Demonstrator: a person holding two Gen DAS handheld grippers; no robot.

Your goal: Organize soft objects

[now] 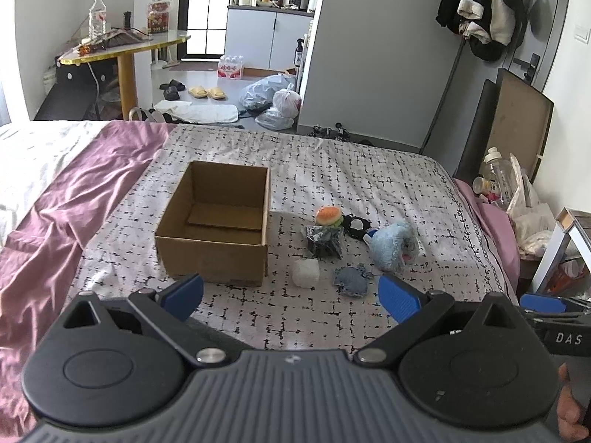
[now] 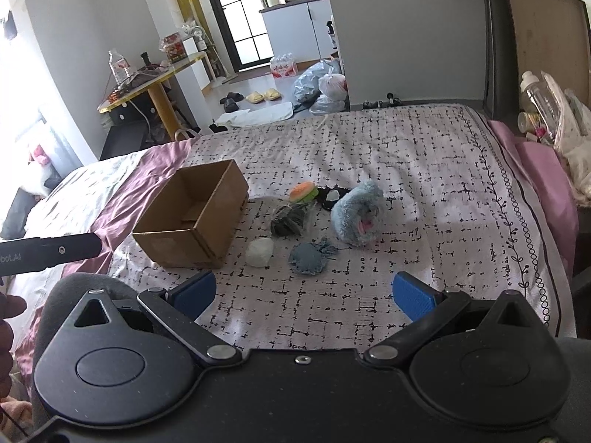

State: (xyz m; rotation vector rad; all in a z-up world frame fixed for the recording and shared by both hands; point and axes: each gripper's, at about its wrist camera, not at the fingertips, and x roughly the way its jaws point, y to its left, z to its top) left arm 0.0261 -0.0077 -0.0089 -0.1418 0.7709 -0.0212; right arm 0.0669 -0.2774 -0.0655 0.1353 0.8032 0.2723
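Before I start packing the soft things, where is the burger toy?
In both views the burger toy sits on the bed, right of the cardboard box, behind the dark bundle.

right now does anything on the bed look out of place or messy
Nothing damaged or spilled. The soft toys lie loosely scattered on the bedspread right of the cardboard box, which is empty.

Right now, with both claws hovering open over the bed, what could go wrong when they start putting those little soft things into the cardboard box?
The burger-shaped plush, dark crinkly bundle and black-and-white piece lie bunched together, so a grab might drag a neighbour along. The open brown cardboard box sits on soft bedding; a bump could shift or tip it. The fluffy light-blue plush looks bulky for the right gripper and may slip.
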